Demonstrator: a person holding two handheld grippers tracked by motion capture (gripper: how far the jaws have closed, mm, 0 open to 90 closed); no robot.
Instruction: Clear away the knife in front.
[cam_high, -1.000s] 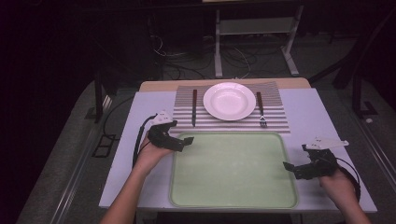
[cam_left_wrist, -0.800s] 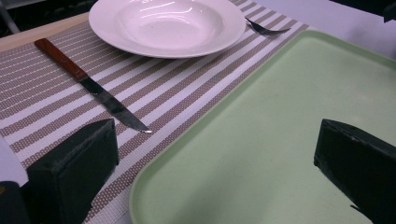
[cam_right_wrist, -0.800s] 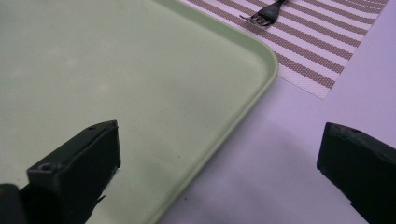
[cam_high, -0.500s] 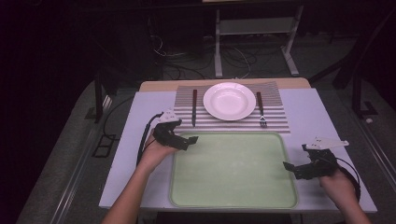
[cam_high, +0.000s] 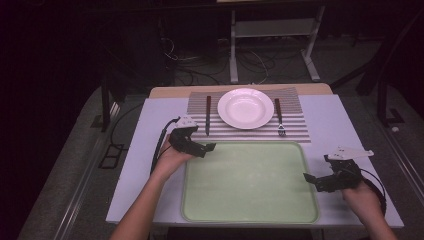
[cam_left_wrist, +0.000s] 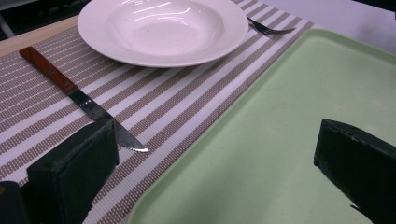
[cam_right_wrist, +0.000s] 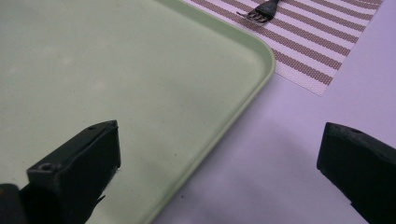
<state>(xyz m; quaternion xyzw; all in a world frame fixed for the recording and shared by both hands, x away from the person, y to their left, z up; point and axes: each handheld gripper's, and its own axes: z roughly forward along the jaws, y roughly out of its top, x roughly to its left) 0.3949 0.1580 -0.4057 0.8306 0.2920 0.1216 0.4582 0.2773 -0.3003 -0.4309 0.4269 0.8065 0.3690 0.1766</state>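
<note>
Tray (cam_high: 250, 185), pale green and bare, lies near-centre on the worktop (cam_high: 325, 115); beyond it a striped placemat (cam_high: 295, 131) carries a white plate (cam_high: 245, 108), knife (cam_high: 208, 114) and fork (cam_high: 279, 116). Left tool (cam_high: 206, 148) and right tool (cam_high: 311, 180) hover at the tray's edges, jaws spread.

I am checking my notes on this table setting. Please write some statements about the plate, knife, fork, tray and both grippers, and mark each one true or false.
1. The round white plate sits on the striped brown-and-white placemat. True.
2. The wooden-handled knife lies in the pale green plastic tray. False: it lies on the placemat, left of the plate.
3. The left gripper is open and holds nothing. True.
4. The metal fork rests on the plate. False: it lies on the placemat, right of the plate.
5. The right gripper is shut on the tray's rim. False: its jaws stand wide apart.
</note>
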